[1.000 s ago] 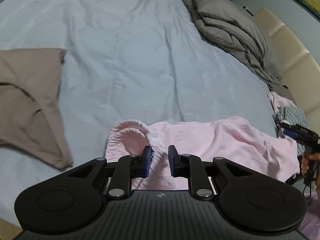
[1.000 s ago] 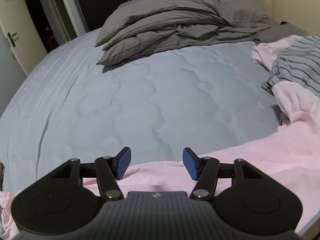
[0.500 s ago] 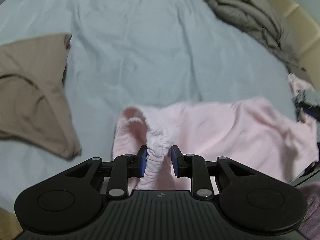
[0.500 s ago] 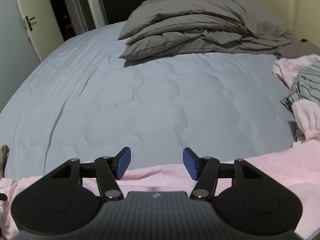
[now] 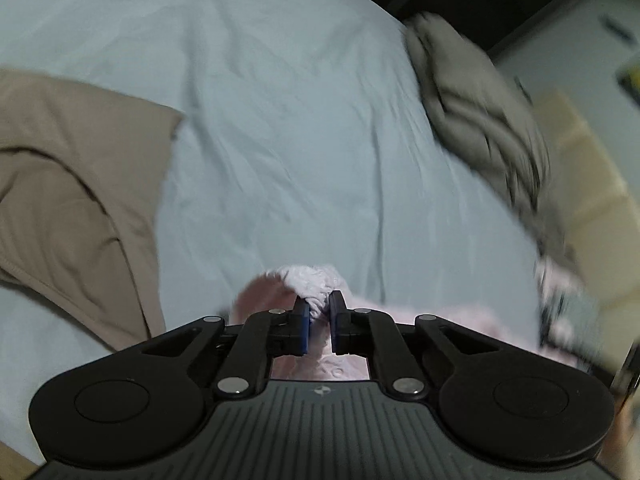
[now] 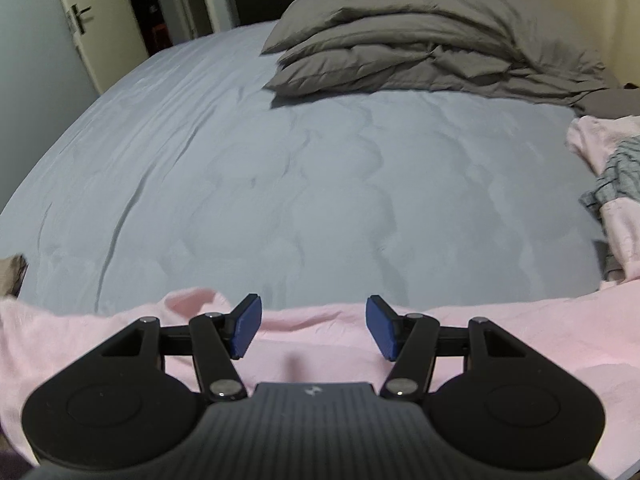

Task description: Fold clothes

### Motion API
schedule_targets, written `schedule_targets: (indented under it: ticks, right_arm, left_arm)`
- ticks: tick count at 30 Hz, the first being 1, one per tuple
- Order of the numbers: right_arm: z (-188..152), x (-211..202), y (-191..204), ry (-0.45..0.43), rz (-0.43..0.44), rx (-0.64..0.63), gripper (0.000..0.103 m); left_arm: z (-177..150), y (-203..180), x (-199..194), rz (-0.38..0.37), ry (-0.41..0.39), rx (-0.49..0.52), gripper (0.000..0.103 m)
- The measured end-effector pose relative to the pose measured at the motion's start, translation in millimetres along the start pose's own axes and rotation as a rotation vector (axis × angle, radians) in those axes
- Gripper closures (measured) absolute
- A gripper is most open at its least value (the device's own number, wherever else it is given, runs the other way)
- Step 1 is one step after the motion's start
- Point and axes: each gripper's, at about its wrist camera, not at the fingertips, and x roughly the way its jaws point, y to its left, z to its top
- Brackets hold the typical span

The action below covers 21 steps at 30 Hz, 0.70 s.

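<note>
A pink garment lies along the near edge of the bed. My left gripper is closing its jaws on the garment's gathered elastic edge, and the blue pads pinch a bunch of the fabric that sticks up past the fingertips. In the right wrist view the same pink garment spreads flat across the front. My right gripper hovers just over its far hem, jaws open, nothing between the pads.
The light blue bed sheet stretches away ahead. A tan garment lies at the left. A folded grey duvet sits at the back. A pink and striped clothes pile lies at the right edge. A door stands far left.
My left gripper moved onto the pink garment's gathered edge and shut on it, bunching the fabric upward. The right gripper drifted a little along the hem and stayed open.
</note>
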Motion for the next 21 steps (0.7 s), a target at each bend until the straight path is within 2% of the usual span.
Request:
schedule_targets:
  ticks: [3, 7, 10, 14, 18, 19, 20, 21]
  right_arm:
    - [-4.1, 6.3, 11.8, 0.036, 0.082, -0.023, 0.041]
    - [-10.2, 14.6, 33.1, 0.082, 0.228, -0.062, 0.041]
    - [-11.9, 26.9, 51.0, 0.105, 0.218, -0.133, 0.041]
    - [-0.9, 41.7, 69.3, 0.079, 0.193, -0.21, 0.041]
    - [14.3, 62.5, 78.8, 0.138, 0.261, -0.148, 0.041]
    - [16.4, 69.7, 81.3, 0.166, 0.264, -0.128, 0.045]
    - [18.6, 77.0, 83.9, 0.195, 0.266, -0.108, 0.054]
    - [19.2, 83.0, 87.2, 0.229, 0.26, -0.105, 0.096]
  left_arm:
    - [11.2, 18.7, 7.5, -0.008, -0.019, -0.114, 0.096]
    - [14.4, 39.4, 28.0, 0.024, -0.014, -0.197, 0.096]
    - [14.1, 47.0, 41.6, 0.039, -0.005, -0.221, 0.096]
    - [16.3, 50.1, 49.8, 0.037, -0.003, -0.237, 0.096]
    - [17.3, 51.7, 51.6, 0.028, -0.002, -0.251, 0.096]
    - [16.9, 52.6, 51.4, 0.023, -0.003, -0.256, 0.096]
    - [16.5, 53.4, 51.2, 0.017, -0.003, -0.261, 0.096]
    - [16.6, 54.2, 50.7, 0.008, -0.006, -0.264, 0.096]
